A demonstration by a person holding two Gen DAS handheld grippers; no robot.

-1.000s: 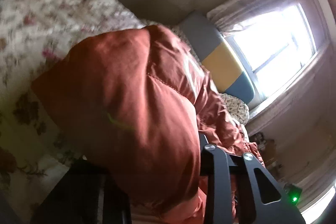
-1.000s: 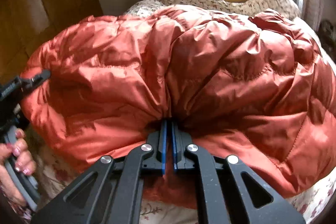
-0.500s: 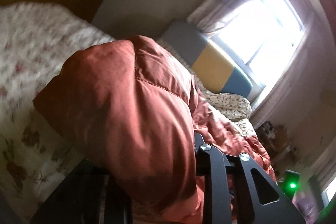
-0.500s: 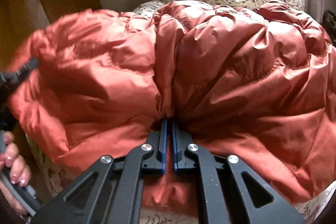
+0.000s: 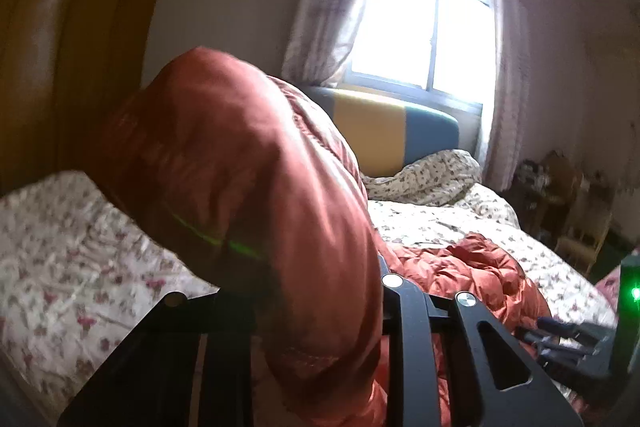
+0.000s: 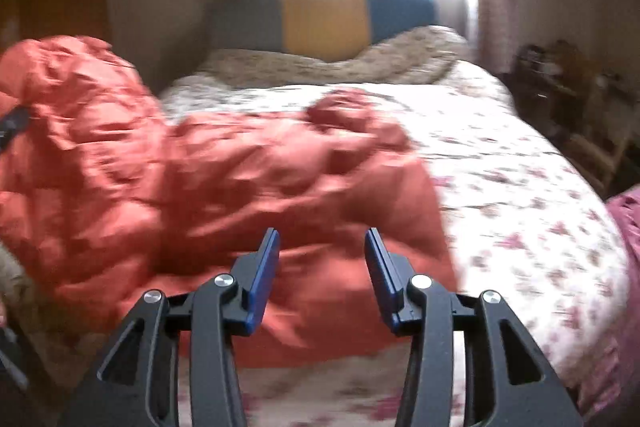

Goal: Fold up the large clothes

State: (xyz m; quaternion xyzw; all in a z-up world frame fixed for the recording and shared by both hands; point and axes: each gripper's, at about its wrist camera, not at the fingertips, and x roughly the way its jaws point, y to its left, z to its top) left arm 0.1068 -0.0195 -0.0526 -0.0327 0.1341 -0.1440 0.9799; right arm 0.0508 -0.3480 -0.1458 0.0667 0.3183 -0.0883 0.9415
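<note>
1. Rust-red puffer jacket [image 6: 224, 179]: sprawled across the near left part of the bed, one end lifted high at the left, the rest crumpled on the cover; blurred in the right wrist view.
2. Bed with a floral cover [image 6: 500, 163]: bare cover to the right of the jacket and beyond it, up to a headboard [image 6: 324, 15] striped grey, yellow and blue under a bright window [image 5: 424, 19].
3. Raised bulk of the jacket [image 5: 248, 179] in the left wrist view: draped over the left gripper [image 5: 320, 311], fabric filling the space between its fingers and hiding the tips; jaws nearly together, clamped on a thick fold.
4. Right gripper [image 6: 322, 275]: jaws opening, blue pads [image 6: 264, 275] standing apart with nothing pinched; jacket's near edge below and behind the gap, not touching either pad as far as the blur allows.
5. Same gripper [image 5: 560, 339] seen from the left wrist view: low at the right edge, just beside the jacket's crumpled end.
</note>
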